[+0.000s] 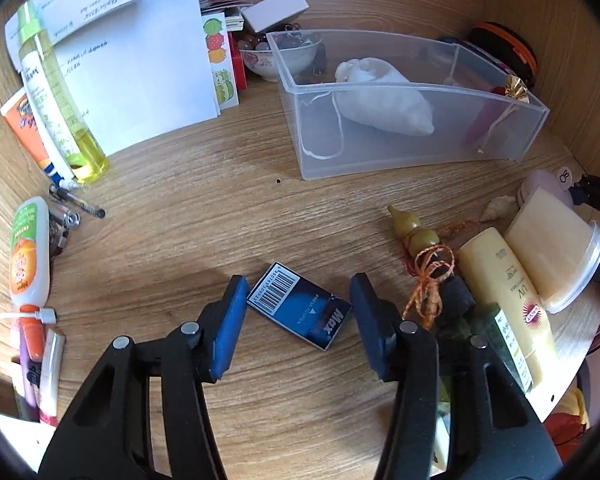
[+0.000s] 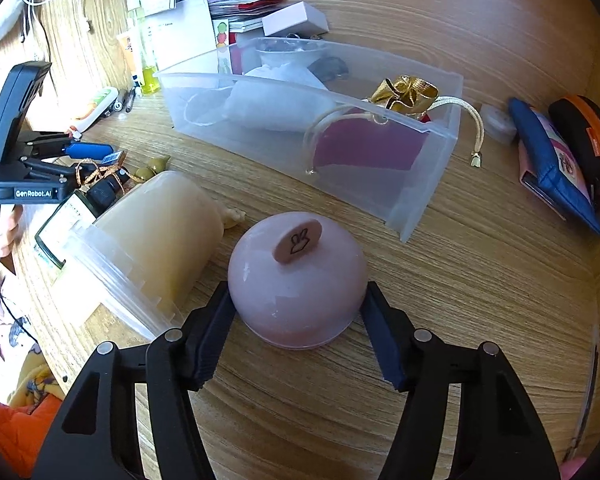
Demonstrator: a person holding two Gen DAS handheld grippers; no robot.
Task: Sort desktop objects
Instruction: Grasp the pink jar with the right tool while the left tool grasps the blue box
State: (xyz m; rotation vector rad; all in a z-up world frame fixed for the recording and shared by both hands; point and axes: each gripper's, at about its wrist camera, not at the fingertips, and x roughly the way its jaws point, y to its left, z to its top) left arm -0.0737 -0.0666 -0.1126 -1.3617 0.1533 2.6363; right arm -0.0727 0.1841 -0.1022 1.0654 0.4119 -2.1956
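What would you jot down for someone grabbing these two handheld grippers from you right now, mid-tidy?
Left gripper: fingers sit either side of the small blue Max box lying flat on the desk; whether they press on it, I cannot tell.
Right gripper: fingers against the sides of the pink dome-shaped object, which rests on the desk.
Clear plastic bin: already holds a white drawstring pouch and a gold-topped pouch.
Left to sort: Max box, pink dome, gourd charm, sunscreen tube, tubes and pens at the desk's left edge.
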